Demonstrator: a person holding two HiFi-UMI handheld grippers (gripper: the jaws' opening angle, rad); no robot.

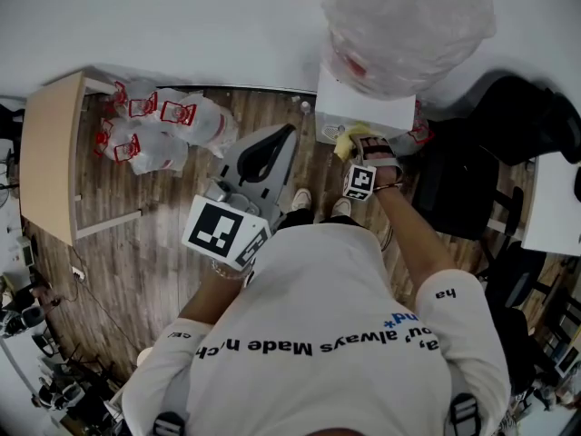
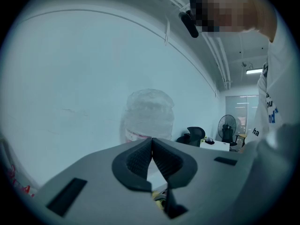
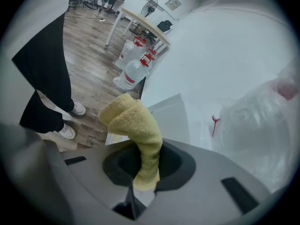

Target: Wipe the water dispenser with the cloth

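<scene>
The white water dispenser (image 1: 361, 107) stands against the wall, and the bottle on top of it (image 1: 404, 25) is wrapped in clear plastic. My right gripper (image 1: 356, 140) is shut on a yellow cloth (image 1: 348, 141) at the dispenser's front top edge. In the right gripper view the cloth (image 3: 134, 123) sticks up out of the gripper (image 3: 147, 162), beside the dispenser's top (image 3: 171, 114) and the bottle (image 3: 255, 125). My left gripper (image 1: 287, 134) hangs to the left of the dispenser, shut and empty. Its jaws (image 2: 152, 150) meet in front of the bottle (image 2: 149, 112).
Several water bottles with red handles (image 1: 162, 123) lie on the wooden floor at left, next to a wooden table (image 1: 50, 153). A black office chair (image 1: 472, 180) and a white desk (image 1: 556, 209) stand right of the dispenser. My shoes (image 1: 300, 200) are close to its base.
</scene>
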